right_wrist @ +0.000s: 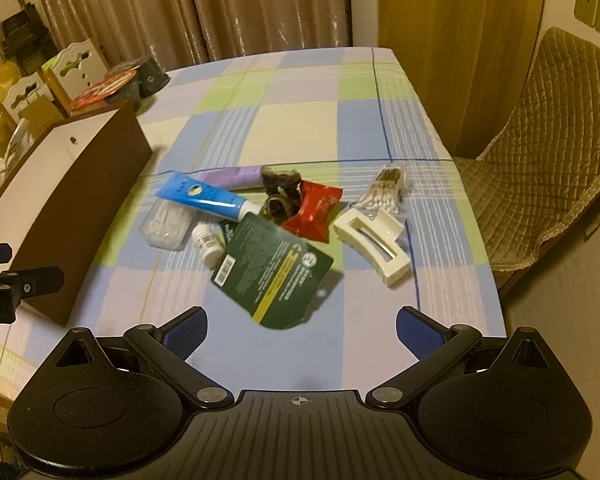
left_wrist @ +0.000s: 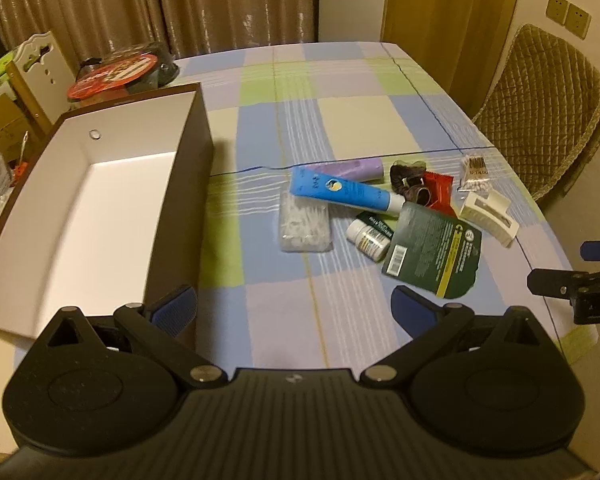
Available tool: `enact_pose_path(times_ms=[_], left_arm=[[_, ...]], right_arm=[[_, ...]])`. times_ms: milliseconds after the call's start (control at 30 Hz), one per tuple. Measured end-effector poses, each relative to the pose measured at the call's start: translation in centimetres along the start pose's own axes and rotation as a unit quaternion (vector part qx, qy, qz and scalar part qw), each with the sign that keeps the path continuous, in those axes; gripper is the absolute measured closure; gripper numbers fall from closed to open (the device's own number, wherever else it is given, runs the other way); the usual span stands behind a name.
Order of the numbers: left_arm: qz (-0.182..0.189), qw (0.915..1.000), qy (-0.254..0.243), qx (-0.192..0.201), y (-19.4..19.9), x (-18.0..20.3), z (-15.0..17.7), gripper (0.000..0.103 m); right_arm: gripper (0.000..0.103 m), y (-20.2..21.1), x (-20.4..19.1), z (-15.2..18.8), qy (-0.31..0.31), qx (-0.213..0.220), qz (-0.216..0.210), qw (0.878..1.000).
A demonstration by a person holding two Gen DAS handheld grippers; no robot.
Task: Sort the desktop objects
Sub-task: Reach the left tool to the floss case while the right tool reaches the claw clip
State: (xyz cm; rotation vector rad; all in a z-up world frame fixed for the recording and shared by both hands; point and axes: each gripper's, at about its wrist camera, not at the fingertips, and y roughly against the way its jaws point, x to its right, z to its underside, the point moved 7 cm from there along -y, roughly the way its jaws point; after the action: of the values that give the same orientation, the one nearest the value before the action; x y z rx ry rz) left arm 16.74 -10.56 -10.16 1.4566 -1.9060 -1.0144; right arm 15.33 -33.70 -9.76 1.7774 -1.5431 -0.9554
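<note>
The left hand-held gripper hovers above the near edge of the tabletop, its blue-padded fingers spread wide with nothing between them. Just to its left, almost under the left finger, stands an open brown box with a white, bare interior. The pile of small things lies ahead and to the right of this gripper, well apart from it.

The right hand-held gripper is likewise spread and holds nothing. Directly ahead of it, nearest of all, lies a dark green card package with a yellow stripe and a barcode; its near edge sits just beyond the fingertips, between them. Behind the card a small white bottle lies on its side, and a blue tube rests across a clear box of cotton swabs. A lilac roll lies behind the tube. To the right come dark hair ties, a red candy wrapper, a cream hair claw and a bundle of wooden-stemmed cotton swabs just behind the claw.

A quilted chair stands at the tabletop's right side.
</note>
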Motion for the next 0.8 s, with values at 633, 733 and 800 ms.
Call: enact_pose_path(times_ms=[633,733,800], left_arm=[[0.005,0.9988,-0.039,-0.031,-8.1,1.9,-3.3,0.004],[0.002,0.9986,-0.04,-0.034,-9.3,1.8,-3.8,0.007],[0.001,0.9984,-0.043,-0.035,-10.1,1.8,-4.0,0.008]], right_arm=[[0.001,-6.3,6.2,-3.2,0.004,0.002,-0.016,1.0],[0.011,-7.4,6.6,-3.4,0.011,0.001,-0.025,1.0],[0.022,-8.4,6.9,-3.6,0.01,-0.007,-0.028,1.0]])
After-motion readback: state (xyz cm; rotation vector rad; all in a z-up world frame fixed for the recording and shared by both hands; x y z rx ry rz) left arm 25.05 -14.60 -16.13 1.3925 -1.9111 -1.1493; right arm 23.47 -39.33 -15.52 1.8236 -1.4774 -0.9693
